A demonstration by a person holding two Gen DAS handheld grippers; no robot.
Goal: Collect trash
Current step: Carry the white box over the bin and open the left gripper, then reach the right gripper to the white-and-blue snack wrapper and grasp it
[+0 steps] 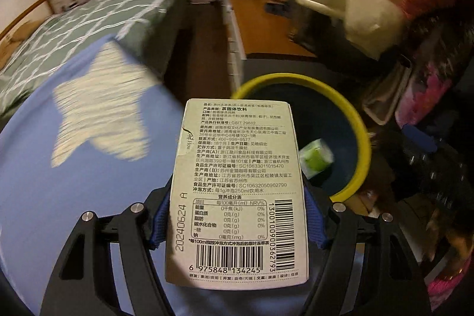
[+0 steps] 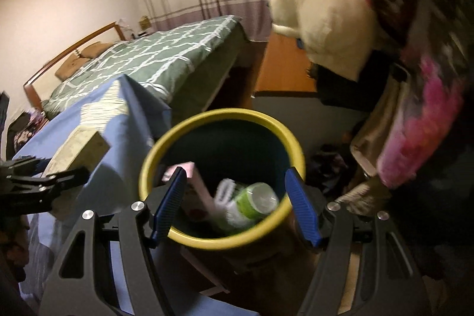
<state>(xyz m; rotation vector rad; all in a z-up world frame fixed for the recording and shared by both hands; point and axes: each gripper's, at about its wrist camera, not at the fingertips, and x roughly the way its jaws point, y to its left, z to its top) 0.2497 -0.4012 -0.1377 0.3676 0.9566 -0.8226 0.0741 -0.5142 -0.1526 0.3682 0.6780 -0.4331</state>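
The left gripper pinches a printed tea box between its jaws; the right gripper stands spread and empty, the yellow-rimmed bin just ahead.

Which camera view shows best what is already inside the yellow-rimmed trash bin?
The right wrist view. It looks down into the trash bin, showing a pink box and a green-and-white container. The left wrist view shows less: the tea box held in the left gripper hides much of the bin, leaving one green-and-white item visible.
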